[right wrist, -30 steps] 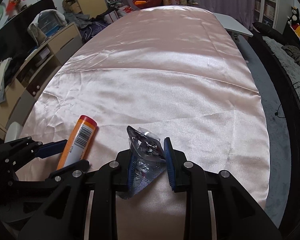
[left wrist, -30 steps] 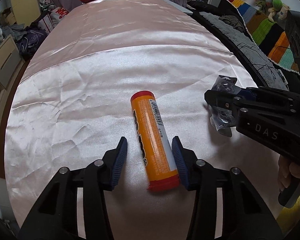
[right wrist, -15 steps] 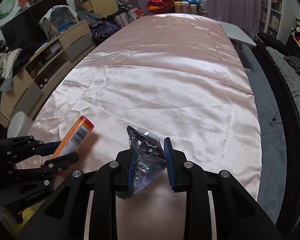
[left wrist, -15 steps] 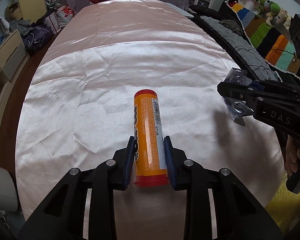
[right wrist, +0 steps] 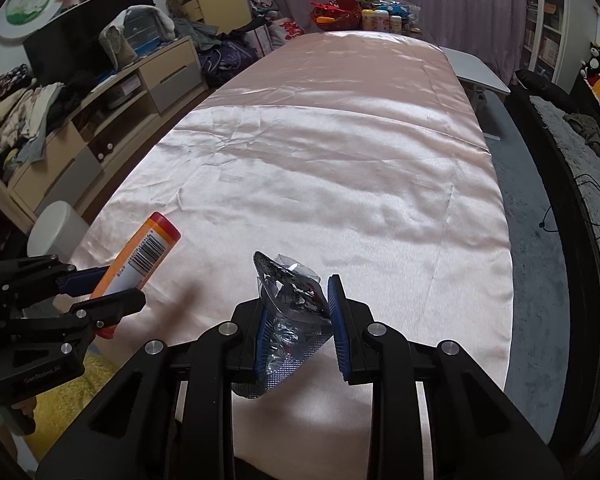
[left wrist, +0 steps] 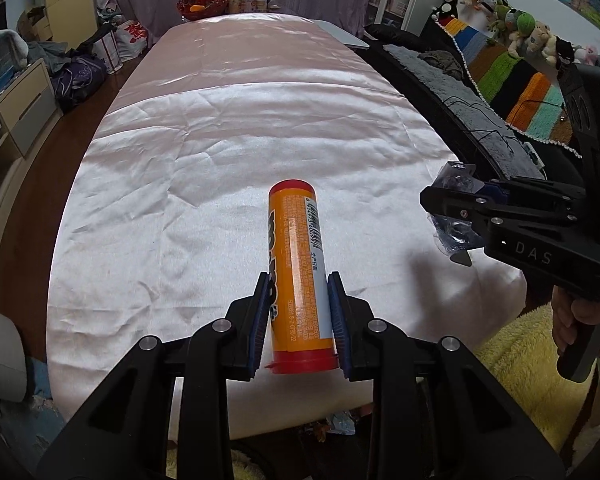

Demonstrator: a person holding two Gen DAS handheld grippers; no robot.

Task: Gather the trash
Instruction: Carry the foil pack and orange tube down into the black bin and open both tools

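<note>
From the left wrist, the left tongs (left wrist: 299,312) pinched an orange tube (left wrist: 296,272) near its red cap end, its far end pointing out over the pink satin-covered table (left wrist: 240,128). The right tongs (left wrist: 454,216) appeared at the right edge, holding a crumpled foil blister pack (left wrist: 456,236).

From the right wrist, the right tongs (right wrist: 299,320) were pressed onto the blister pack (right wrist: 290,320), held above the table's (right wrist: 340,152) near end. At left, the left tongs (right wrist: 100,288) clamped the tube (right wrist: 144,252), tilted upward.
</note>
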